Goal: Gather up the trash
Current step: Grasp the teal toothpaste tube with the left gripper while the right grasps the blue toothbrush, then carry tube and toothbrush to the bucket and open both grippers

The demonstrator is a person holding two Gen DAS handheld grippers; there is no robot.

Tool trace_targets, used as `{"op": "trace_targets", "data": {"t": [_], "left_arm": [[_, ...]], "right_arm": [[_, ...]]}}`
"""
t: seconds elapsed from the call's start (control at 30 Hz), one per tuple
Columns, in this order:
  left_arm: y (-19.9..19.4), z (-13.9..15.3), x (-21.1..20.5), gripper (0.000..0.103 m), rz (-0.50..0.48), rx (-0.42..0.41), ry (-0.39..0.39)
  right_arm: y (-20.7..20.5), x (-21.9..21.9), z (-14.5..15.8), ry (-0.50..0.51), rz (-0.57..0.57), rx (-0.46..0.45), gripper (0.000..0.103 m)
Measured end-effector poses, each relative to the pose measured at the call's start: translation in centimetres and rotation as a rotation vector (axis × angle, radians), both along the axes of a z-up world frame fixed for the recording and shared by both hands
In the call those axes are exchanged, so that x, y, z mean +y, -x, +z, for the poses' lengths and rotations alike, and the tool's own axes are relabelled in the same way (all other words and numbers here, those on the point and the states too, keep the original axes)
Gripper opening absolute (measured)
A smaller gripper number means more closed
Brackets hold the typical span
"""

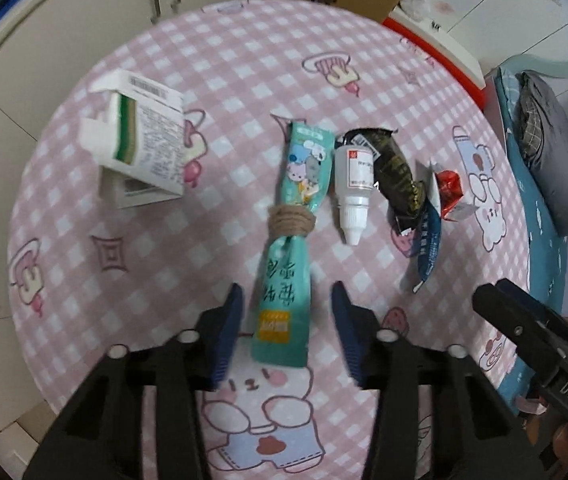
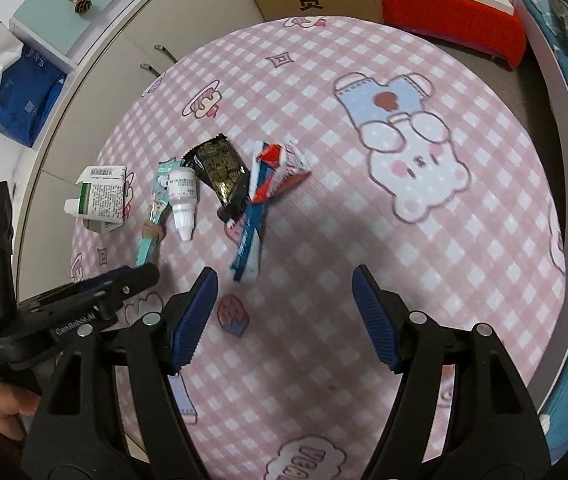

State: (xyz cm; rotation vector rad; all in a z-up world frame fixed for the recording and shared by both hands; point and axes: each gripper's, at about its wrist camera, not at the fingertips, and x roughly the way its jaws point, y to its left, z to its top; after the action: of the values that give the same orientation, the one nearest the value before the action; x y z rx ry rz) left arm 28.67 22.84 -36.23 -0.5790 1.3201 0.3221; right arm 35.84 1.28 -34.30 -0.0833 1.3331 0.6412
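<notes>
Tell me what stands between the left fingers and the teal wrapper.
Nothing visible. The teal wrapper lies flat on the tablecloth, its near end already between the left gripper fingers, with a gap on each side. The dropper bottle lies beside it, clear of the fingers.

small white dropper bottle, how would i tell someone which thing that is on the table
On the pink checked tablecloth, look at the row of litter near the middle. The dropper bottle lies between the long teal packet tied with twine and the black wrapper. It is the only hard white plastic item there, with a pointed cap.
</notes>
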Motion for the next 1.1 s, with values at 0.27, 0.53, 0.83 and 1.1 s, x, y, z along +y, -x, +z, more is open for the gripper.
{"op": "trace_targets", "data": {"t": [0.27, 0.53, 0.83, 1.1], "left_arm": [[0.6, 0.2, 0.4, 0.023, -0.002, -0.017, -0.010], [1.8, 4.2, 1.1, 0.023, 0.023, -0.111, -0.064], [2.3, 8.6, 0.0, 0.022, 0.052, -0.216, -0.101], [1.8, 12.5, -3.8, 0.022, 0.040, -0.300, -0.136]], "right_arm": [[-0.8, 3.8, -1.7, 0.044, 0.045, 0.006, 0.058], [-0.6, 6.0, -2.9, 0.140, 0.130, -0.034, 0.020], [-0.4, 4.5, 2.1, -0.024, 0.145, -0.022, 0.011], [-0.5, 1.4, 8.0, -0.173, 0.130, -0.075, 0.011]]}}
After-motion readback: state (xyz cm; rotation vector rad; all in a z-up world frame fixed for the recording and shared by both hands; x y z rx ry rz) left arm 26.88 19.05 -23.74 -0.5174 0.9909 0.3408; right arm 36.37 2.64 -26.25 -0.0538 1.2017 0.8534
